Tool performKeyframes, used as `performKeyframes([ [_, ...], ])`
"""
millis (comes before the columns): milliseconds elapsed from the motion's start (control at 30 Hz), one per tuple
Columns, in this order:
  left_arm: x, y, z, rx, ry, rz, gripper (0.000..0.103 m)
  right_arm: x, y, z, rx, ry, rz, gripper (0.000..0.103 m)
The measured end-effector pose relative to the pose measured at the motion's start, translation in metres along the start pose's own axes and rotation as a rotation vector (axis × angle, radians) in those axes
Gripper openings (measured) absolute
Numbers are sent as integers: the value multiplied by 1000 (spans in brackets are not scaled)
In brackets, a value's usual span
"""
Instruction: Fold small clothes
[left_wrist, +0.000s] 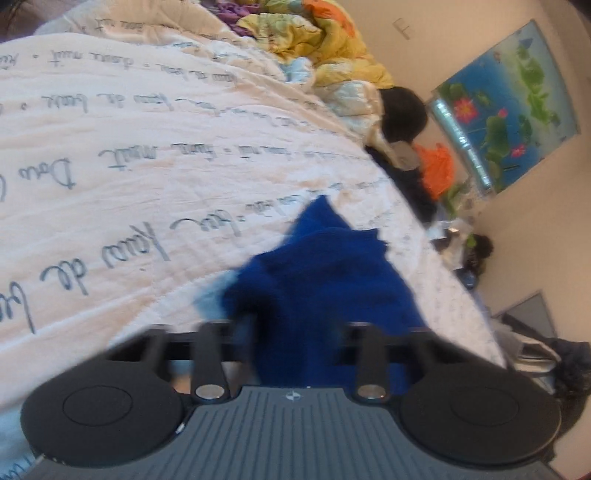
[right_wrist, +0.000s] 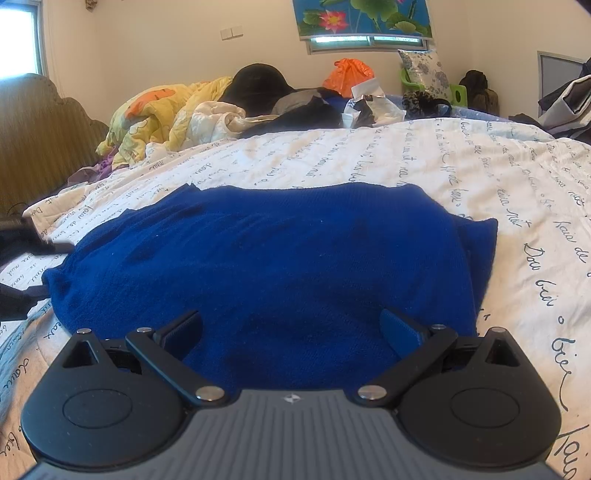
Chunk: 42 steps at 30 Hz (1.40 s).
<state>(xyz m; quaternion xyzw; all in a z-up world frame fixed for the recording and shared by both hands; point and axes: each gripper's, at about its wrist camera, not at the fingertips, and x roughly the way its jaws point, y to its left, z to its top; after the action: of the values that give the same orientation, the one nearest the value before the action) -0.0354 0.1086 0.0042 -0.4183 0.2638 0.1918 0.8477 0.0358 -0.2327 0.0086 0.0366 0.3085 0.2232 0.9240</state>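
Observation:
A dark blue knit sweater (right_wrist: 273, 258) lies partly folded on a white bed cover with script writing (right_wrist: 498, 177). My right gripper (right_wrist: 291, 325) is open, its two fingers spread wide over the sweater's near edge, holding nothing. In the left wrist view the sweater (left_wrist: 325, 280) bunches up between the fingers of my left gripper (left_wrist: 299, 325), which is shut on a fold of it and lifts it off the cover (left_wrist: 129, 166). The left fingertips are hidden by the cloth. The left gripper also shows as a dark blur at the left edge of the right wrist view (right_wrist: 22, 240).
A yellow floral quilt (right_wrist: 166, 114), dark clothes (right_wrist: 295, 110), an orange bag (right_wrist: 347, 74) and other items pile at the far side of the bed. A padded headboard (right_wrist: 40, 125) stands at left. A lotus picture (right_wrist: 362, 16) hangs on the wall.

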Motion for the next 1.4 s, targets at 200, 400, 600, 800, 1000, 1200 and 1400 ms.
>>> performKeyframes([
  [200, -4, -22, -2, 174, -20, 73, 6, -3, -1, 1, 19, -6, 6, 103],
  [400, -39, -121, -88, 865, -156, -206, 6, -12, -34, 75, 389, -25, 413, 103],
  [600, -27, -117, -134, 1015, -25, -239, 6, 92, -44, 105, 480, 343, 472, 103],
  [800, -29, -113, -135, 1083, -63, -245, 6, 131, -51, 107, 564, 348, 500, 103],
  [1000, -32, -119, -153, 1209, -112, -249, 6, 147, -37, 114, 431, 362, 415, 25],
  [1200, -44, -145, -174, 1306, -160, -334, 6, 126, -52, 116, 369, 295, 437, 6],
  [1400, -51, -173, -225, 1329, -60, -560, 6, 37, -132, 113, 393, 148, 327, 6],
])
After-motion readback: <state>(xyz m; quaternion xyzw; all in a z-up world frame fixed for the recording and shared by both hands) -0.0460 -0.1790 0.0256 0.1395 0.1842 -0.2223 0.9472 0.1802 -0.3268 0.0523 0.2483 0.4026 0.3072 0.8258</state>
